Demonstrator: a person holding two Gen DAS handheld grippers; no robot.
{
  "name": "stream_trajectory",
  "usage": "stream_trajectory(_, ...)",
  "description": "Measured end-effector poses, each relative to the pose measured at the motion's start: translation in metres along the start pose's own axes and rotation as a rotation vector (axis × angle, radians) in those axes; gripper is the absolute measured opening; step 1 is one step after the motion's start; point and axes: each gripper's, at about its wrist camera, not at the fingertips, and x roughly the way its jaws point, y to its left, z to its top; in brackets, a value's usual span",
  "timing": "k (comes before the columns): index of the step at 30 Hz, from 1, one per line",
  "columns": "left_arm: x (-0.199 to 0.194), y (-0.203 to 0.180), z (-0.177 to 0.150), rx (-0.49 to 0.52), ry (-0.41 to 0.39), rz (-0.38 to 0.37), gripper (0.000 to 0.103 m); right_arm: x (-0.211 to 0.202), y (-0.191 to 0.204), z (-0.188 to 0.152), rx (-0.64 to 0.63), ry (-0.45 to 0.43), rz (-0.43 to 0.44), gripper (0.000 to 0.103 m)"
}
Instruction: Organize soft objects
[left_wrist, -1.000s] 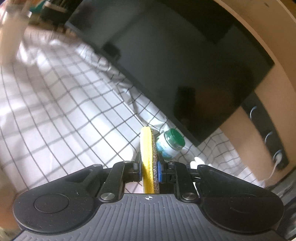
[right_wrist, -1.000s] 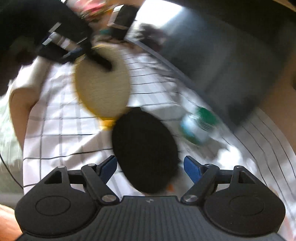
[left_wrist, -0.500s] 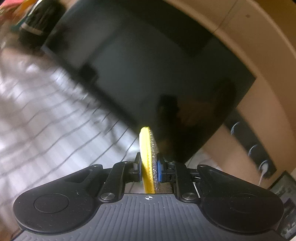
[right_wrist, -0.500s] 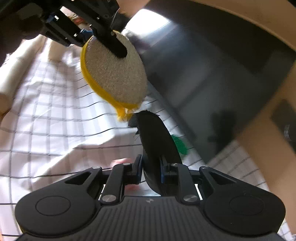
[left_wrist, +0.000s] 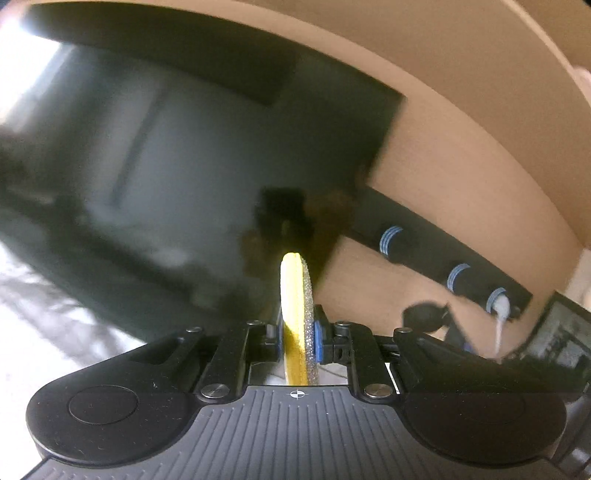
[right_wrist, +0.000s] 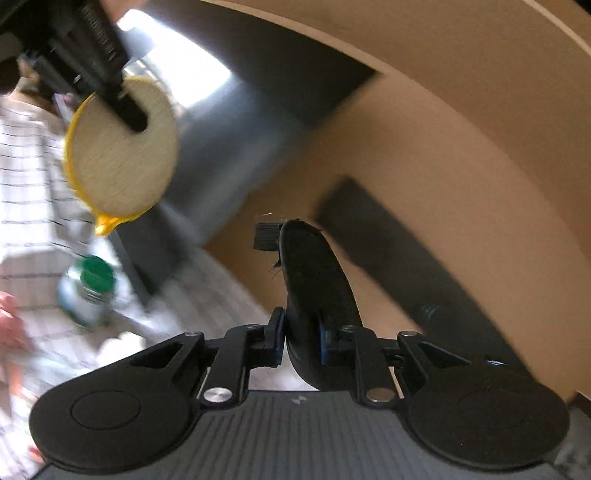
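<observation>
My left gripper (left_wrist: 298, 334) is shut on a thin round pad (left_wrist: 295, 295), yellow on one face and glittery grey on the other, held edge-on in the air before a dark screen. In the right wrist view that same yellow-rimmed pad (right_wrist: 122, 155) hangs at the upper left from the left gripper (right_wrist: 127, 110). My right gripper (right_wrist: 301, 345) is shut on a black oval pad (right_wrist: 314, 280) with a small black tab at its top. Both pads are lifted off the checked cloth.
A large dark screen (left_wrist: 177, 155) fills the left and middle. Behind it is a tan wall with a black power strip (left_wrist: 443, 266) and a white plug. A green-capped jar (right_wrist: 88, 288) lies on the white checked cloth (right_wrist: 29, 192) at lower left.
The right gripper closed on the black pad and lifted it off the cloth. Both grippers rose and swung right toward the wall. The left kept its hold on the yellow pad.
</observation>
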Motion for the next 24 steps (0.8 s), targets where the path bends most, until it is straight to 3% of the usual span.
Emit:
stream_trajectory(5, 0.047, -0.059, -0.014, 0.031, 0.075, -0.122, 0.017, 0.000, -0.059, -0.038, 0.068, 0.074, -0.110, 0.017)
stream_trajectory(9, 0.096, -0.112, -0.041, 0.045, 0.193, -0.249, 0.017, -0.002, -0.100, -0.077, 0.144, 0.157, -0.158, 0.017)
stream_trajectory(17, 0.176, -0.186, -0.105, -0.009, 0.418, -0.404, 0.018, -0.008, -0.128, -0.132, 0.193, 0.268, -0.191, 0.017)
stream_trajectory(20, 0.201, -0.193, -0.129, -0.029, 0.505, -0.414, 0.018, -0.014, -0.136, -0.140, 0.228, 0.293, -0.181, 0.017)
stream_trajectory(24, 0.216, -0.211, -0.160, 0.195, 0.542, -0.246, 0.019, -0.005, -0.134, -0.149, 0.259, 0.317, -0.150, 0.017)
